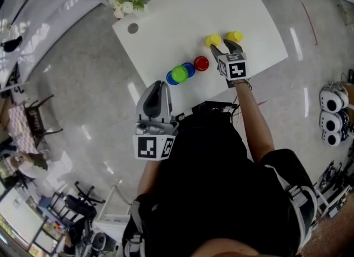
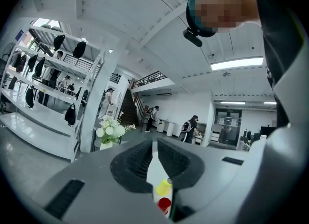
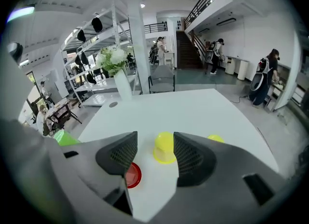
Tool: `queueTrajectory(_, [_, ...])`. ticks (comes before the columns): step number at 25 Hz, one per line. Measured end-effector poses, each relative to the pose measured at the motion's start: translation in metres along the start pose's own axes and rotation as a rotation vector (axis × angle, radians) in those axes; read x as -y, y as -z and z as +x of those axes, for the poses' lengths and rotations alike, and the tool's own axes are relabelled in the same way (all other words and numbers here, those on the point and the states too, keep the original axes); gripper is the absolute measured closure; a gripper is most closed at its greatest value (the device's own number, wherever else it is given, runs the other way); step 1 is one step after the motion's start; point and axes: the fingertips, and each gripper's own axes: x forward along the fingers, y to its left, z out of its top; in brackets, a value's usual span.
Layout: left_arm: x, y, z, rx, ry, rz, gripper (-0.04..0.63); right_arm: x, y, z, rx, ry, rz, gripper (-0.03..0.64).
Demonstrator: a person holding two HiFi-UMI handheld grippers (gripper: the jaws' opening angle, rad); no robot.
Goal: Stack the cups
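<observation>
Your left gripper (image 1: 160,87) hangs off the white rectangular table (image 1: 166,23), at about seven o'clock from the row of cups. Its claw is drawn down to a narrow slit with nothing in it. The leftmost cup is the small lime-green plastic cup (image 1: 179,73). Blue plastic (image 1: 189,68) shows at its two o'clock and its eight o'clock, and you cannot tell from here whether that is one blue cup or two. The small red plastic cup (image 1: 201,63) stands close by at two o'clock from the green one. Farther along at one o'clock is the nearer yellow plastic cup (image 1: 213,40), sitting rim down. The second yellow plastic cup (image 1: 234,36) is just beside it at three o'clock. Your right gripper (image 1: 225,47) is over the table at six o'clock from the yellow pair. Its claw is wide open and empty, with the nearer yellow cup framed between its jaws but not touched. These cups look light, thin-walled and smooth, so expect one to skid or tip at a nudge and to flex under a hard squeeze. The taper will likely let a cup slide out of the pads. Take the nearer yellow one across its side wall, about midway up and square to the pads, and close only until it holds.
</observation>
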Motion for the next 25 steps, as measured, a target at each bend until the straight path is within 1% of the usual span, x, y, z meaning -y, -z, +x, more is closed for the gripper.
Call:
queueTrajectory(7, [-0.001, 0.002, 0.005, -0.02, 0.003, -0.005, 0.545, 0.008, 0.016, 0.022, -0.071, 0.023, -0.007, 0.367])
queueTrajectory(11, [-0.004, 0.006, 0.006, -0.028, 0.001, -0.005, 0.545, 0.016, 0.02, 0.035, -0.086, 0.048, -0.003, 0.367])
queueTrajectory(17, [-0.007, 0.011, 0.007, -0.039, -0.002, -0.013, 0.545, 0.02, 0.032, 0.05, -0.122, 0.055, 0.006, 0.367])
queueTrajectory(25, [-0.008, 0.016, 0.003, -0.041, -0.002, -0.018, 0.545, 0.021, 0.04, 0.059, -0.152, 0.069, 0.001, 0.393])
